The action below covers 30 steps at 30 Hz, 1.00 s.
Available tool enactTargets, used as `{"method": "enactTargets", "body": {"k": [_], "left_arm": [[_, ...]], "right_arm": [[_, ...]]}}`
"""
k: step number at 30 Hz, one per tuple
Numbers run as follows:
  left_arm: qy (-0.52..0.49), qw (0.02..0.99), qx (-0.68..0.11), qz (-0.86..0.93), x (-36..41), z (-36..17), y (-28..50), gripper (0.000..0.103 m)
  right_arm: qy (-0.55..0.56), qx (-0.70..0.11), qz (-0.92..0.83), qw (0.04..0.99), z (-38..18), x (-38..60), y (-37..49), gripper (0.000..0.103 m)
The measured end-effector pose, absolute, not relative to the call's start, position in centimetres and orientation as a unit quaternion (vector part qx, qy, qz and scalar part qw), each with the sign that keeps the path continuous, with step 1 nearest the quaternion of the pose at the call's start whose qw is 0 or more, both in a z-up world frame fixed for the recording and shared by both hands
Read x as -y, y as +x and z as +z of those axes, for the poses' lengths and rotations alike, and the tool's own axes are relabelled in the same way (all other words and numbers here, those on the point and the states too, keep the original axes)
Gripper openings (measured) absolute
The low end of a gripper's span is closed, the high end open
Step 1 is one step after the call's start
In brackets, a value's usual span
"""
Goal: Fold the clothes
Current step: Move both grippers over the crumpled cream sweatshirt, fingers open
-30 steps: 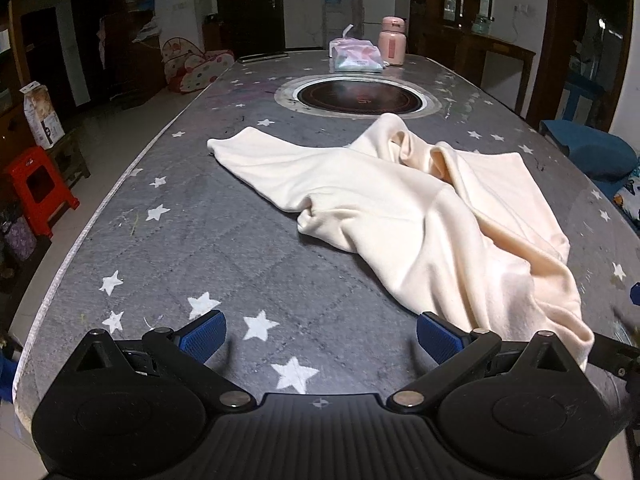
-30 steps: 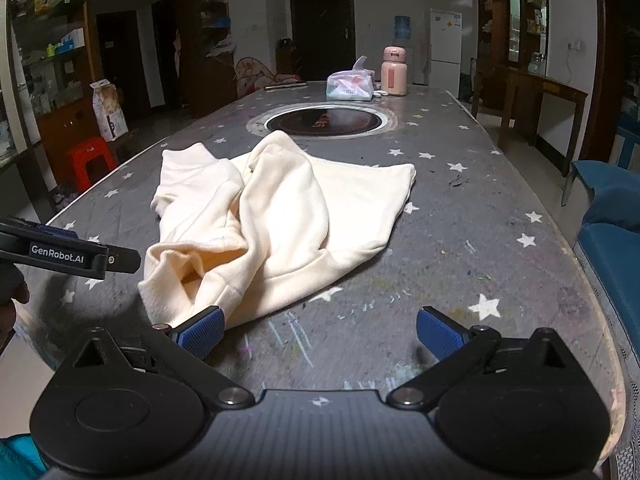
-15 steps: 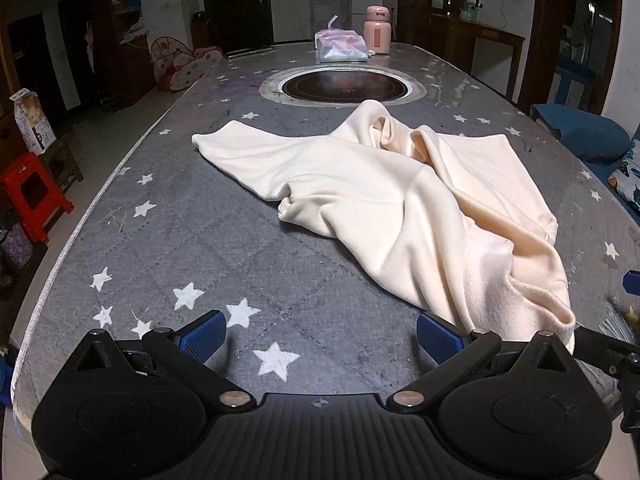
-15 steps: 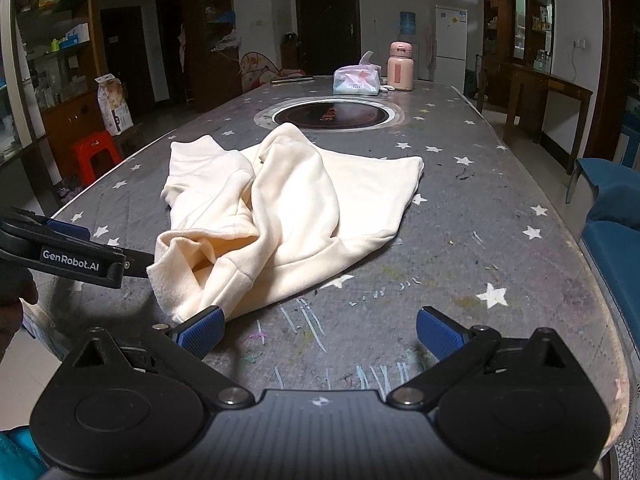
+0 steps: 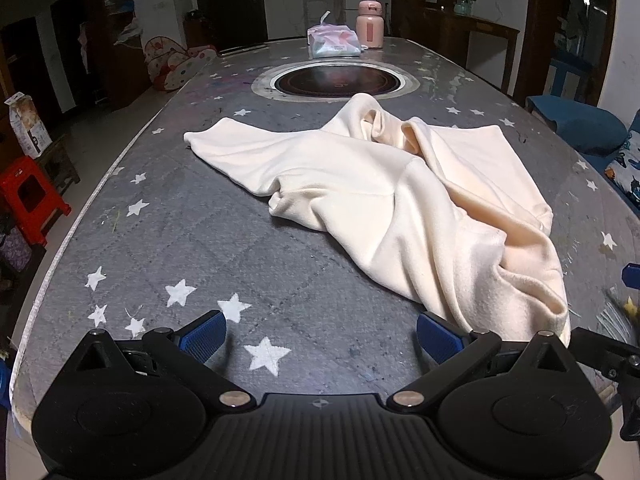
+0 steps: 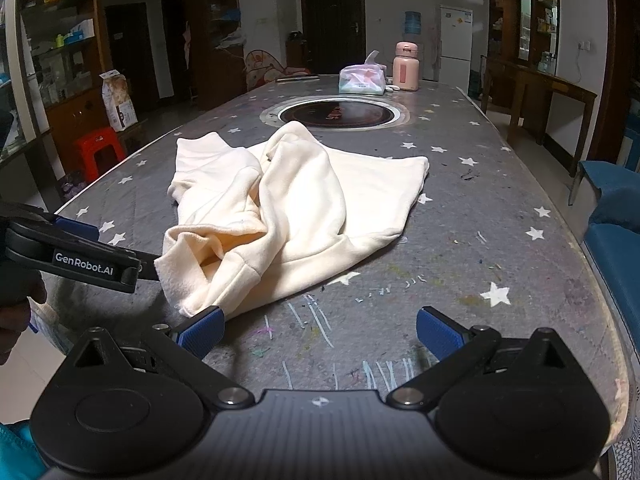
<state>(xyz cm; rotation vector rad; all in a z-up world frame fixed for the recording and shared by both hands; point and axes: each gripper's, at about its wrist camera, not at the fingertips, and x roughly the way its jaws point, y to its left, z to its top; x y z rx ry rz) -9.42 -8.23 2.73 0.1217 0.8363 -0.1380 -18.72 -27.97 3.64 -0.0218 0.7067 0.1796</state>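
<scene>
Although both tools are at the table, we record the fold as not begun.

Item one, left gripper (image 5: 320,336): jaws spread wide, nothing between them, low centre of the left wrist view. Its right blue pad (image 5: 438,338) sits just beside the near hem of the garment; whether it touches the cloth we cannot tell. The tool points along the table, low and near level, at the near edge.

Item two, right gripper (image 6: 320,330): likewise released, jaws wide, empty, low centre of its own view. Its left blue pad (image 6: 202,330) lies at the near corner of the cloth, touching or very nearly so. Same low forward pose. From this view the left gripper enters at the left edge, its finger reaching toward the same near corner.

Item three, cream sweatshirt (image 5: 400,200): centre of both views, lying crumpled on the grey star-printed table (image 5: 180,240). One sleeve stretches toward the upper left of the left wrist view; the body is bunched in ridges and folded over itself at right. We judge everything is left to do: grasp, spread flat, then fold.

Item four, background, upper centre: round inset burner (image 5: 336,80), tissue pack (image 5: 334,42), pink flask (image 5: 370,30), all well apart from the garment.
</scene>
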Motion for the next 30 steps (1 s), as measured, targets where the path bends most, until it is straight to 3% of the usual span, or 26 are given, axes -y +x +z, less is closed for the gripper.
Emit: {"method": "enactTargets", "body": {"k": [30], "left_arm": [[0.072, 0.907, -0.408, -0.071, 8.85, 2.65, -9.65, 0.103]], "right_arm": [[-0.017, -0.344, 0.105, 0.933, 3.78, 27.15, -18.85, 0.103]]}}
